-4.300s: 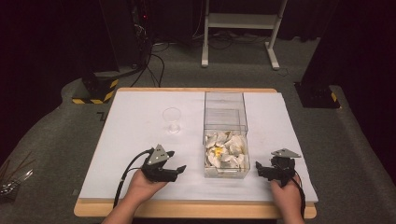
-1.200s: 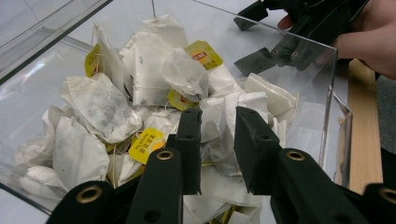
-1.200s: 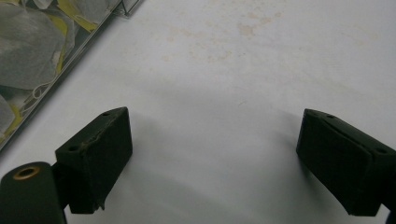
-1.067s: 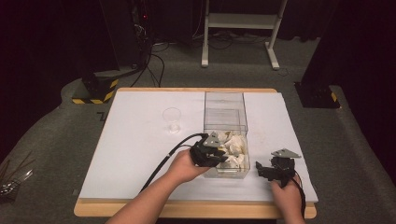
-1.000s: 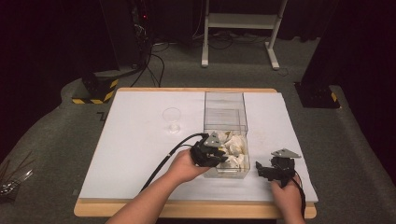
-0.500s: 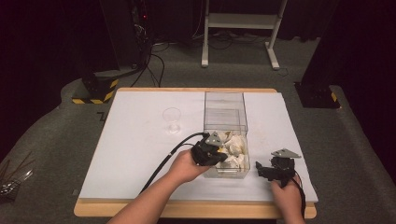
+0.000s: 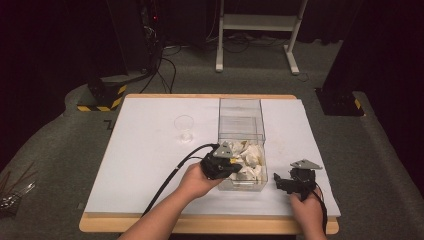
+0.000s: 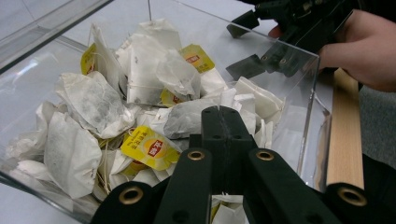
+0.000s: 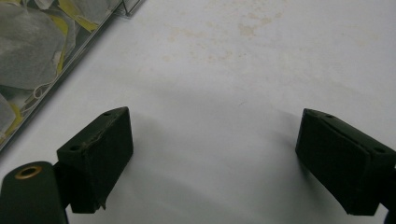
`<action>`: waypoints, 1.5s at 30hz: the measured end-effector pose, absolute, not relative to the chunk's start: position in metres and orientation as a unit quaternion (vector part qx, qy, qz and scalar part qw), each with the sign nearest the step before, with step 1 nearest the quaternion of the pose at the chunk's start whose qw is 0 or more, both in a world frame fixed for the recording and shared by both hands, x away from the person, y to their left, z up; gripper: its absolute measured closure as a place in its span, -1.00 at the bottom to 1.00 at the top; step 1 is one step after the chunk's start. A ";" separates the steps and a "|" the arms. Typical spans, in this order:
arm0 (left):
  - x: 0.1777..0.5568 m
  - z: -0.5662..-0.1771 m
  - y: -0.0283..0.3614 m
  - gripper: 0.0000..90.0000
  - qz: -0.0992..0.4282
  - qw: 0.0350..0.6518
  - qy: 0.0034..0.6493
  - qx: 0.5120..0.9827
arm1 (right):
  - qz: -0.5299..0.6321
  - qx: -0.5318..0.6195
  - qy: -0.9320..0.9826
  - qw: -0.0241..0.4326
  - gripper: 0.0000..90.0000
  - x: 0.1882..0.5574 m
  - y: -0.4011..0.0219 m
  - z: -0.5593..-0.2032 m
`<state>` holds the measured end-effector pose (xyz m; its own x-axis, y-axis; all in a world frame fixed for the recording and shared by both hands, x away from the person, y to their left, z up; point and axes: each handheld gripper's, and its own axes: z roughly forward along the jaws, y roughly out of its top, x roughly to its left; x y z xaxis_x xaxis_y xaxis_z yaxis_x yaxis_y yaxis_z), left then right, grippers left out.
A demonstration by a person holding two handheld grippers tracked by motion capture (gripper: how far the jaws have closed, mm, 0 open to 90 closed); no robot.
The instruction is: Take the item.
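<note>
A clear plastic box point(image 7: 262, 125) stands on the white mat, its near half heaped with white tea bags point(image 7: 250, 156) that carry yellow tags. My left gripper point(image 7: 237, 162) reaches into that near end from the left. In the left gripper view its jaws point(image 8: 224, 116) are pressed together, with their tip against the tea bags point(image 8: 182, 119). Whether a bag is pinched between them is hidden. My right gripper point(image 7: 279, 182) rests on the mat just right of the box, its jaws point(image 9: 217, 158) wide apart over bare mat. It also appears beyond the box wall as the right gripper point(image 8: 243, 44).
A small clear cup point(image 7: 184, 127) stands on the mat left of the box. The white mat point(image 7: 145, 150) lies on a wooden board whose edge point(image 7: 200, 224) runs along the front. The far half of the box holds nothing. Tea bags point(image 9: 28, 46) lie behind the box wall at the left.
Since the oldest frame my left gripper has moved from the mat left of the box into its near end. Over the last second it barely shifts. The right gripper stays put.
</note>
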<state>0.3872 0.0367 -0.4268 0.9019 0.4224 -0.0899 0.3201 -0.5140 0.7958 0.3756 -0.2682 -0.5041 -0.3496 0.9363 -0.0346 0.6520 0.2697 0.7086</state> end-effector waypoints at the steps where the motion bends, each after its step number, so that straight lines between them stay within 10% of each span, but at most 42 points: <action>1: 0.387 -0.426 0.038 1.00 0.059 0.448 0.215 0.866 | 0.306 0.521 0.762 0.232 -0.75 0.376 -0.268 -0.504; 45: 0.376 -0.411 0.087 1.00 0.085 0.540 0.230 0.805 | 0.306 0.521 0.762 0.232 -0.75 0.376 -0.268 -0.504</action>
